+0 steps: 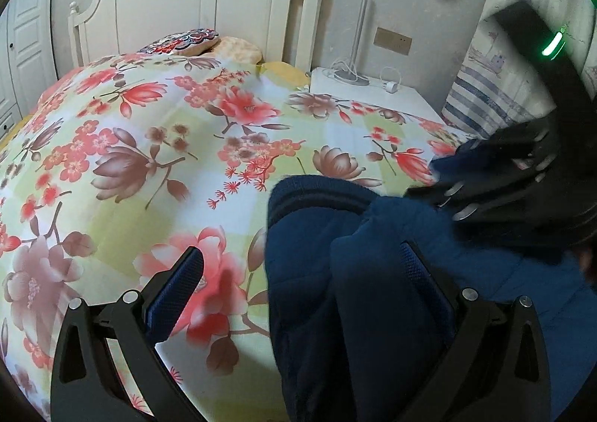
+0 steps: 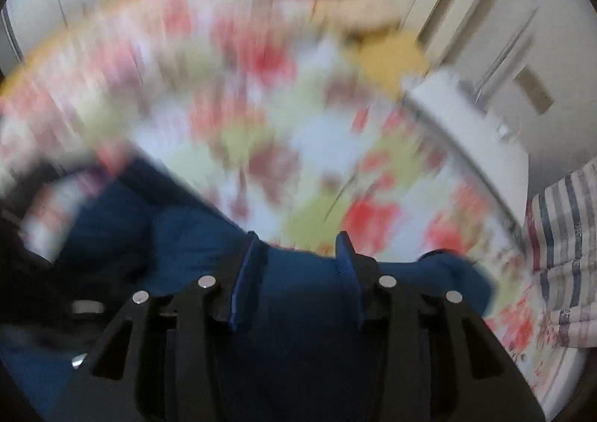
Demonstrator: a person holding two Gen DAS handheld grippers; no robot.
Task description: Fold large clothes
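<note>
Floral bedding (image 1: 156,146) in pink, red and pale green covers the bed, which runs up to a cream headboard (image 1: 194,0) at twelve o'clock in the left wrist view, with a patterned cushion (image 1: 183,39) lying just below it. At one o'clock stands a white bedside table (image 1: 377,97) carrying a slim lamp (image 1: 360,26) and cables, and a striped cloth (image 1: 481,105) hangs at three o'clock. A dark blue quilted garment (image 1: 335,291) lies bunched on the bedding from the centre down to five o'clock. Left gripper (image 1: 309,295) has its fingers spread wide: one pad (image 1: 175,295) sits over the bare flowers at seven o'clock, the other is pressed against a fold of the blue fabric at five o'clock. Right gripper (image 2: 298,280) appears in its own heavily blurred view with its blue pads (image 2: 244,280) apart and the garment (image 2: 298,328) lying between and beneath them; whether they actually clamp the cloth cannot be told.
</note>
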